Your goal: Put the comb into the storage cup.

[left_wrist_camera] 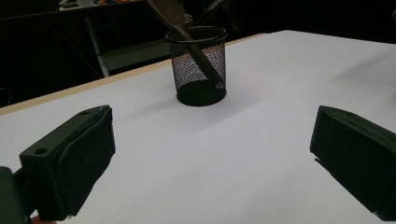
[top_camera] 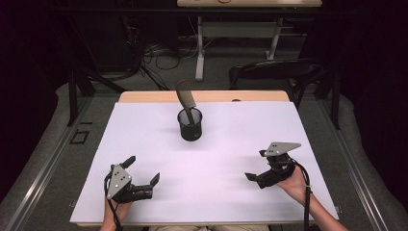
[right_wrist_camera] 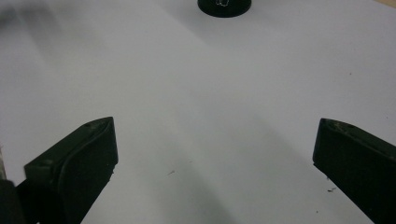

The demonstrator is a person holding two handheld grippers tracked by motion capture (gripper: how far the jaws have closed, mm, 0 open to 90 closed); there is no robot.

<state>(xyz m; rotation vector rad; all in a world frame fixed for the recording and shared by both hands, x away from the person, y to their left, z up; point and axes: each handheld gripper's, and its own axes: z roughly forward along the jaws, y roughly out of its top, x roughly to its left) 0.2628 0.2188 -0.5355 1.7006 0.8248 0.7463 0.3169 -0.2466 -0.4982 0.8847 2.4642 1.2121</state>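
Light fell from above onto the white table (top_camera: 231,159), which stood bright against a nearly black room; the upper corners and sides of the high view were lost in darkness. Shadows were soft and faint: a pale one beside the cup (top_camera: 189,124), and dim smudges under each gripper. No glare showed on the table. In both gripper views the jaws at the bottom were blurred and murky, and the right gripper view looked greyer, with a soft shadow in its upper left.

My left gripper (top_camera: 143,169) and right gripper (top_camera: 256,165) are black, each with blocky jaws, a grey three-cornered plate and a trailing black cable.
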